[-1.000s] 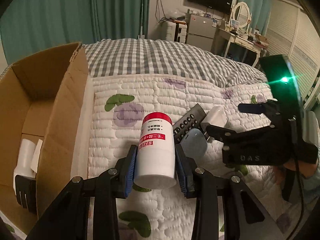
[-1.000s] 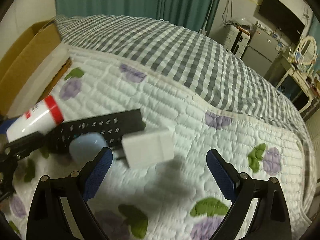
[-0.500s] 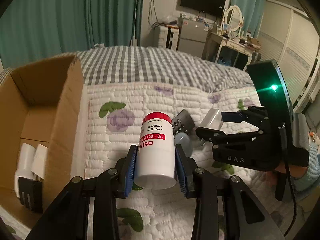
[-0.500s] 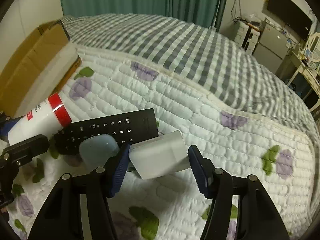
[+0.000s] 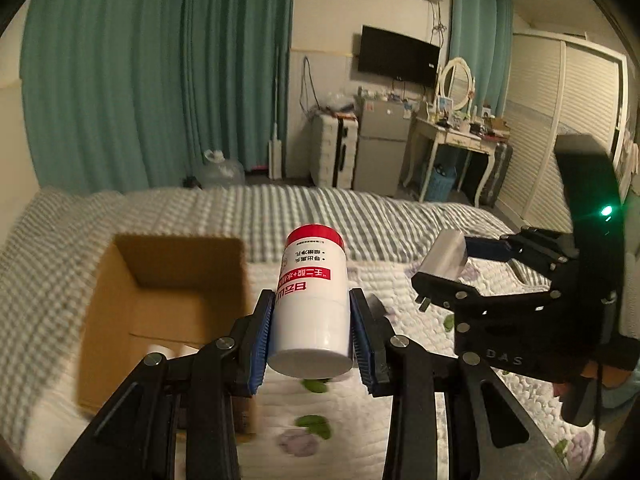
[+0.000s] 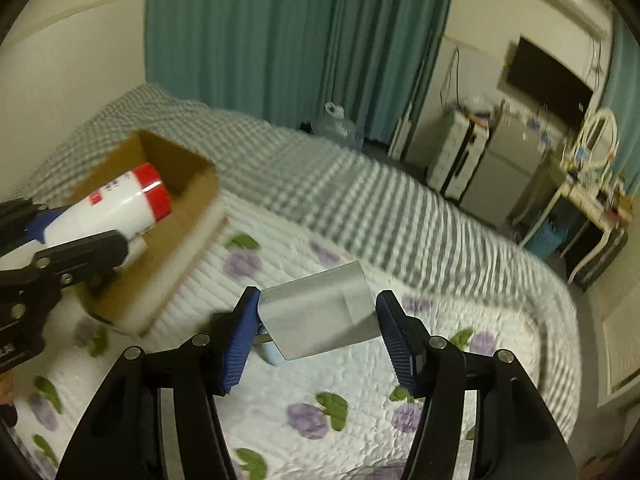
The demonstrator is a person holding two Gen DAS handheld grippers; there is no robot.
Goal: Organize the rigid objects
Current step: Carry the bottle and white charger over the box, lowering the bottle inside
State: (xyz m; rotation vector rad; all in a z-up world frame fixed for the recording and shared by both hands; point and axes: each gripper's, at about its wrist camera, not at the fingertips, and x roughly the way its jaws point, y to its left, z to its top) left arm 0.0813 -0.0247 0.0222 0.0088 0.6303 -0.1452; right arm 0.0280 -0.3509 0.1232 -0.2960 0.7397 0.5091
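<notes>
My left gripper (image 5: 312,320) is shut on a white bottle with a red cap (image 5: 312,292) and holds it in the air beside the open cardboard box (image 5: 120,280). The bottle also shows in the right wrist view (image 6: 112,208), in front of the box (image 6: 188,208). My right gripper (image 6: 318,320) is shut on a white plug adapter (image 6: 320,316), lifted above the quilt; in the left wrist view the adapter (image 5: 444,256) sits in the right gripper (image 5: 452,268). White items (image 5: 168,350) lie inside the box.
The flowered quilt (image 6: 320,400) and grey checked blanket (image 6: 340,200) cover the bed. A pale blue object (image 6: 272,354) lies on the quilt under the adapter. Beyond the bed stand a fridge (image 5: 380,148), a dressing table (image 5: 452,136) and green curtains (image 5: 160,80).
Both grippers have risen from the quilt. The right gripper has closed on the adapter and lifted it. The left gripper has carried the bottle up, closer to the box.
</notes>
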